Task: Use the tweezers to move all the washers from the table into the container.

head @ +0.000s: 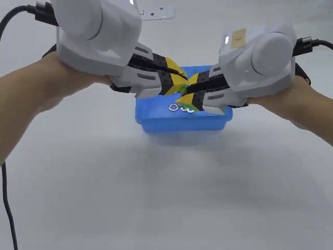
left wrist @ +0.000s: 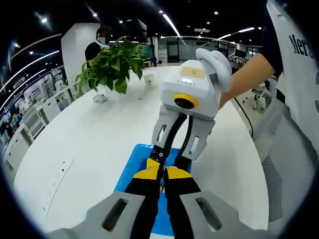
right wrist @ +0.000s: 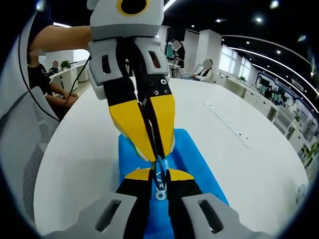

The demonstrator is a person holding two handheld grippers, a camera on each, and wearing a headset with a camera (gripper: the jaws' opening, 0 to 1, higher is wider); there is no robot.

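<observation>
Grippers: two, one in each of the person's hands, meeting tip to tip above the container.
Left gripper: yellow-padded jaws pinched almost fully together. In the right gripper view the thin strip of the tweezers comes out from between their tips.
Right gripper: jaws drawn close, leaving only a narrow slit. The tweezers run along that slit between the two pads.
Tweezers: one, a slim metal strip spanning both sets of jaws over the container.
Container: one, blue and rectangular. It sits on the table directly under the gripper tips.
Washers: three counted in the head view, small silver rings side by side inside the container near its front wall.
Ring: one small ring at the near end of the tweezers in the right gripper view. Whether it is gripped or lying in the container, I cannot tell.
Table: one, white.
Plant: one leafy green plant standing far back on the table in the left gripper view.
</observation>
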